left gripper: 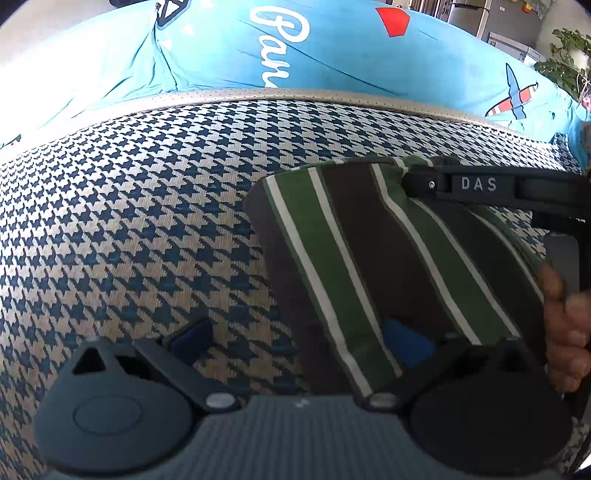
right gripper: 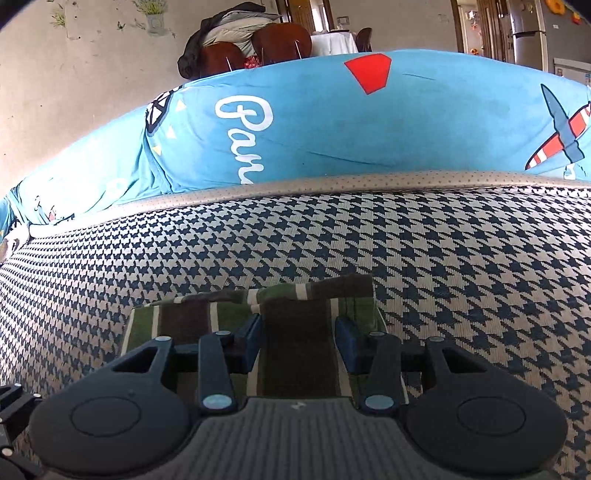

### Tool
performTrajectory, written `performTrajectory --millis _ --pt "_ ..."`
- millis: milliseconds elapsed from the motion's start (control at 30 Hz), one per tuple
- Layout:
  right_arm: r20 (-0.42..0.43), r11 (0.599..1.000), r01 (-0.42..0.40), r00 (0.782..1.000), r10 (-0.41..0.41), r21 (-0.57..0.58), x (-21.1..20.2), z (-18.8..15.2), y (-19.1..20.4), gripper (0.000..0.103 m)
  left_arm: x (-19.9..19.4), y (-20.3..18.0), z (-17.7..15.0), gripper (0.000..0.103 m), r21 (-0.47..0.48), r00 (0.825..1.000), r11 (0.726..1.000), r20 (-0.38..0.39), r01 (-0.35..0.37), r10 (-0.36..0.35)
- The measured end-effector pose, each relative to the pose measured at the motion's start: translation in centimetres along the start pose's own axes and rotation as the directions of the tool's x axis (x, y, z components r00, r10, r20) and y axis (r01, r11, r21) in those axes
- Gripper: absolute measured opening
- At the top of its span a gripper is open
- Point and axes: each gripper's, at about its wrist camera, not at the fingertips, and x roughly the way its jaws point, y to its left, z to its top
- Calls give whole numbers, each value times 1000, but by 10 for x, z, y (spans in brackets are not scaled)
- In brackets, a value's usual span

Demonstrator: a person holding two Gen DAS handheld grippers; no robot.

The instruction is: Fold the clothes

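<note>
A folded cloth with green, brown and white stripes (left gripper: 354,258) lies on the houndstooth surface (left gripper: 147,221). My left gripper (left gripper: 299,343) is open wide at the cloth's near left edge. Its right pad (left gripper: 406,347) rests on the cloth and its left pad (left gripper: 192,339) is over bare surface. In the right wrist view the striped cloth (right gripper: 295,354) lies flat under my right gripper (right gripper: 299,343), which is partly open with a pad on either side of a brown stripe. The left wrist view shows the right gripper (left gripper: 421,181) from the side at the cloth's far corner.
A blue printed cover (right gripper: 332,122) bulges behind the surface's beige border (right gripper: 332,188). A hand (left gripper: 565,325) holds the right gripper's handle at the right edge. Chairs and a coat (right gripper: 236,40) stand far back, and a fridge (right gripper: 528,33) at the far right.
</note>
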Motion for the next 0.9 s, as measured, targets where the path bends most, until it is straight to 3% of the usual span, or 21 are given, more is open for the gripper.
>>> performTrajectory --millis 567,900 --pt "21 999 37 999 -38 26 -31 7 12 45 -7 3 0 103 3 1000 1000 -9 -17 17" --pt "9 986 84 996 -87 146 -91 -21 -25 45 -23 0 -10 103 66 1000 998 20 -14 13"
